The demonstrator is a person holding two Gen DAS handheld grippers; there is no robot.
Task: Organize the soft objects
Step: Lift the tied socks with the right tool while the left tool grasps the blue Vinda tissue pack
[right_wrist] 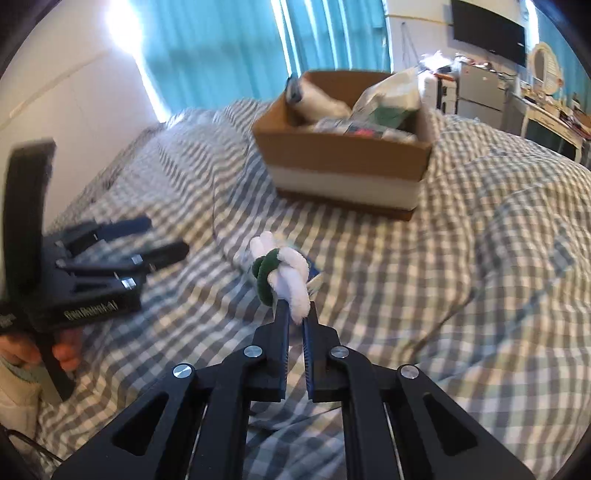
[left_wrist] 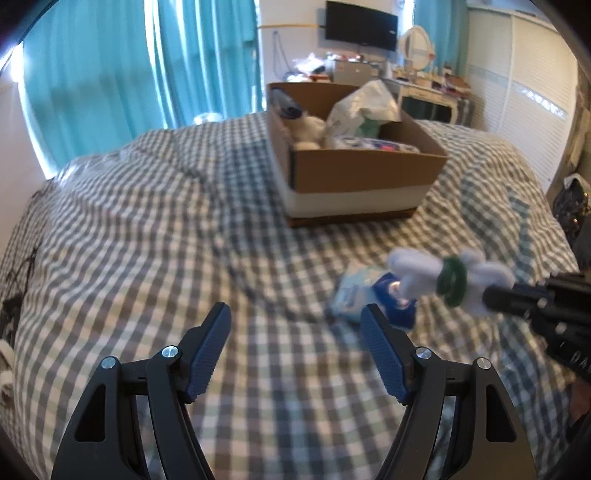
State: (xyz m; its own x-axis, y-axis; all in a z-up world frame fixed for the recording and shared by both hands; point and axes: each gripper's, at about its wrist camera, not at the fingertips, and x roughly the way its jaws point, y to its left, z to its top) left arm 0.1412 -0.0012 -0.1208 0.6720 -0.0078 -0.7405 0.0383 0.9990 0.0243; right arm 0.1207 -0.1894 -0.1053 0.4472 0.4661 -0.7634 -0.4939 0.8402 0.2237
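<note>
My right gripper (right_wrist: 296,314) is shut on a small white plush toy with a green scarf (right_wrist: 286,275) and holds it above the checked bedspread. In the left wrist view the toy (left_wrist: 452,277) hangs at the right, held by the right gripper (left_wrist: 493,297). My left gripper (left_wrist: 295,325) is open and empty above the bed; it also shows in the right wrist view (right_wrist: 162,240) at the left. A blue and white soft pack (left_wrist: 364,291) lies on the bed under the toy. A cardboard box (left_wrist: 365,166) with several soft items stands further back on the bed; it also shows in the right wrist view (right_wrist: 340,151).
The checked bedspread (left_wrist: 166,221) covers the bed. Teal curtains (left_wrist: 129,66) hang behind on the left. A cluttered dresser (left_wrist: 424,85) with a mirror and a wall TV (left_wrist: 362,26) stand beyond the bed. A white wardrobe (left_wrist: 532,92) is at the right.
</note>
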